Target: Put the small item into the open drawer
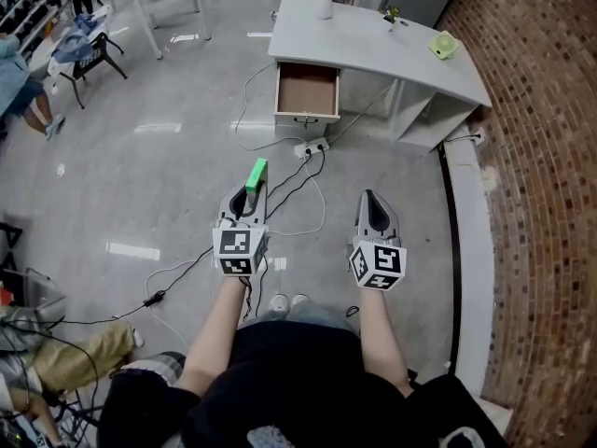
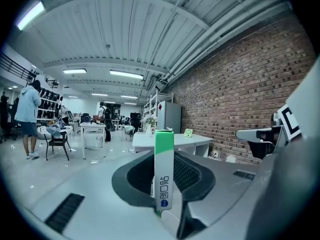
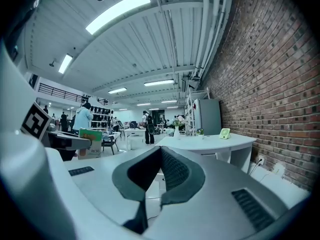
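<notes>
Two grippers are held out side by side above the floor. The left gripper has its jaws partly closed on a slim green-and-white box, with the pads pressing its flat sides. The box's long axis runs along the jaws, and its green end sticks out past the tips, pointing forward. The right gripper has its jaws together with nothing between them. Ahead of both, a power strip lies on the floor among cables. Farther ahead, well apart from the box, the drawer stands pulled out of the white surface, showing its brown bottom. A white vase stands on the surface's far edge.
</notes>
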